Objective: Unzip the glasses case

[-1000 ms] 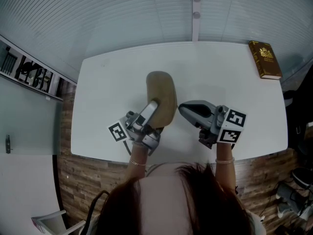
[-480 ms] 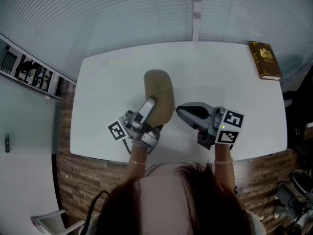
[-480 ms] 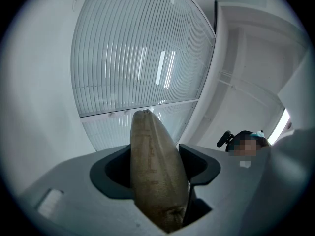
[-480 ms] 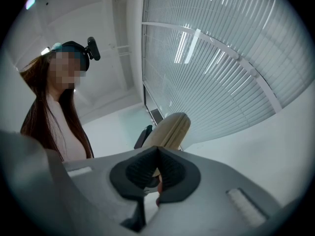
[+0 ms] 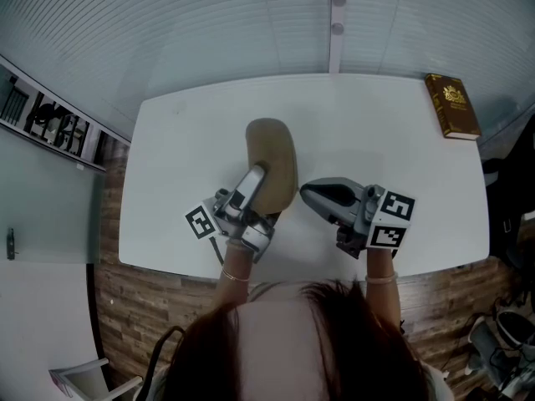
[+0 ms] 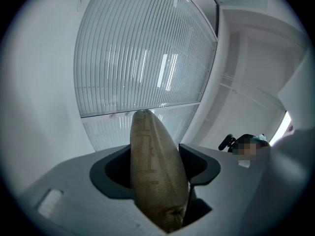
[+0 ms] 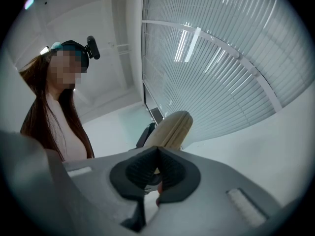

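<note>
The tan glasses case [image 5: 272,157] sits just left of center in the head view, raised off the white counter [image 5: 184,140] at a tilt, with its rounded far end toward the top of the frame. The left tongs [image 5: 260,179] reach up from the lower left and grasp its near end. In the left gripper view the case [image 6: 147,141] fills the gap between the 2 dark pads [image 6: 115,173], which press on its sides while it stands up through the middle of the frame.

The right tongs [image 5: 311,192] lie to the lower right of center, their tip just beside the case's lower right edge. In the right gripper view these tongs [image 7: 157,167] are clenched, with the ribbed pads [image 7: 140,173] meeting. A small glint shows just under the meeting point, too small to identify. The case [image 7: 172,127] rises just beyond them at center.

Each gripper carries a marker cube, the left one [image 5: 201,222] at lower left and the right one [image 5: 391,220] at lower right. A brown book [image 5: 452,104] lies at the counter's upper right corner, well apart from the case. The person [image 7: 49,117] shows at the left of the right gripper view.
</note>
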Demonstrator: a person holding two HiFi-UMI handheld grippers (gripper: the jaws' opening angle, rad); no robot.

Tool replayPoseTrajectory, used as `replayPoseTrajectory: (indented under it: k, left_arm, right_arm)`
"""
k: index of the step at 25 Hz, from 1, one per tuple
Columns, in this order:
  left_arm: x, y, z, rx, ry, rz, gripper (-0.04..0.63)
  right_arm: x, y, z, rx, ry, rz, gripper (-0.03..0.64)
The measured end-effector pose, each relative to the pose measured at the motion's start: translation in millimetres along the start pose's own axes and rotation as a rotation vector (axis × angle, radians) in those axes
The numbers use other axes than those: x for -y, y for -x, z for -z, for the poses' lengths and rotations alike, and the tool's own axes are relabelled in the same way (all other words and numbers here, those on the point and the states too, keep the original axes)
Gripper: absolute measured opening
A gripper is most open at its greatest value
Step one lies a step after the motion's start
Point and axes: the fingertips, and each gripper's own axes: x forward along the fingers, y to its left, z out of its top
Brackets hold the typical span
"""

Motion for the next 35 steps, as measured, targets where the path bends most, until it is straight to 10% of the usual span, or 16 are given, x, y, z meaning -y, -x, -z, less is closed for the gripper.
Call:
replayPoseTrajectory:
  k: [35]
  left_arm:
    - [-22,0,-9,0.127,0.055,-0.065,0.288]
  right_arm:
    - [-4,-3,21,-0.074,-0.019,-0.005,0.002]
